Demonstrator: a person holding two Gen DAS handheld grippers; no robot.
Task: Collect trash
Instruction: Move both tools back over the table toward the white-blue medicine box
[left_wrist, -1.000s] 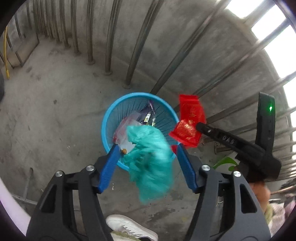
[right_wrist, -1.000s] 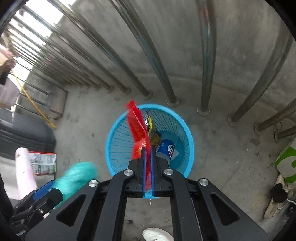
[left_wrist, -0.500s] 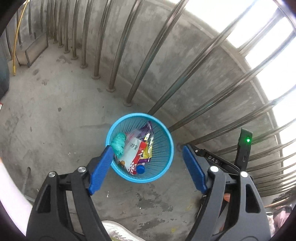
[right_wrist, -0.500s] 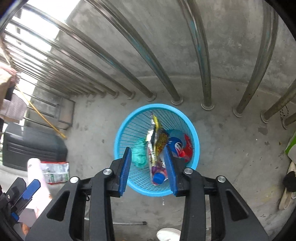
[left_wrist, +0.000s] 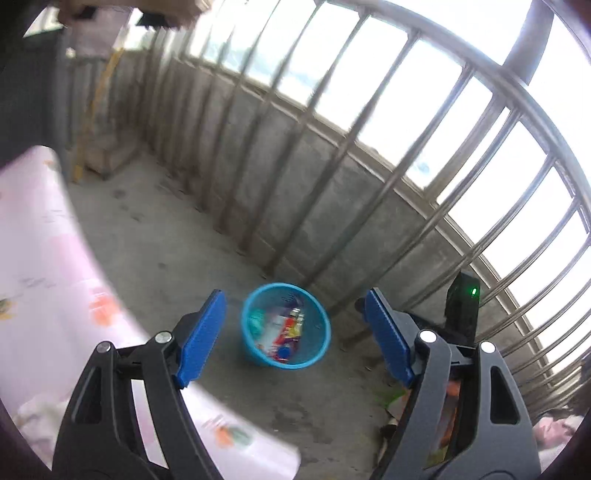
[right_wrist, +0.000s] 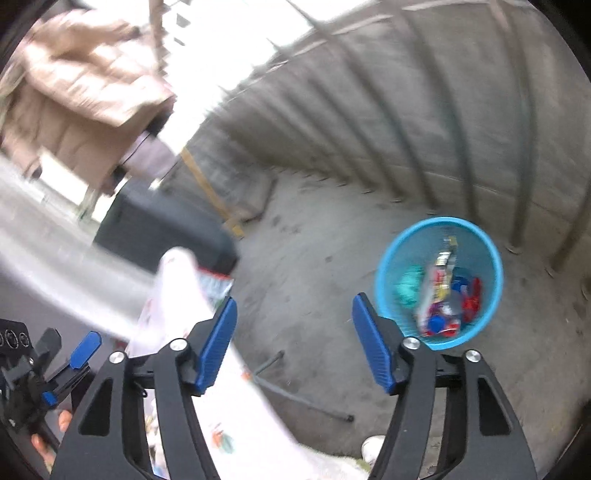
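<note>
Baskets (left_wrist: 317, 354) — 1, grippers (left_wrist: 295, 334) — 2

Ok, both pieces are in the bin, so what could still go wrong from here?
1. The packet on the floor by the dark case may get missed.
2. Both views are blurred; the open left tongs or right tongs could clip the white cloth.
3. The blue basket looks light and could tip.

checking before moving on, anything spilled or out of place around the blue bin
One piece stands out: a printed packet lies on the concrete floor by the dark case, well outside the blue bin. The bin stands upright, trash inside, nothing spilled beside it.
</note>
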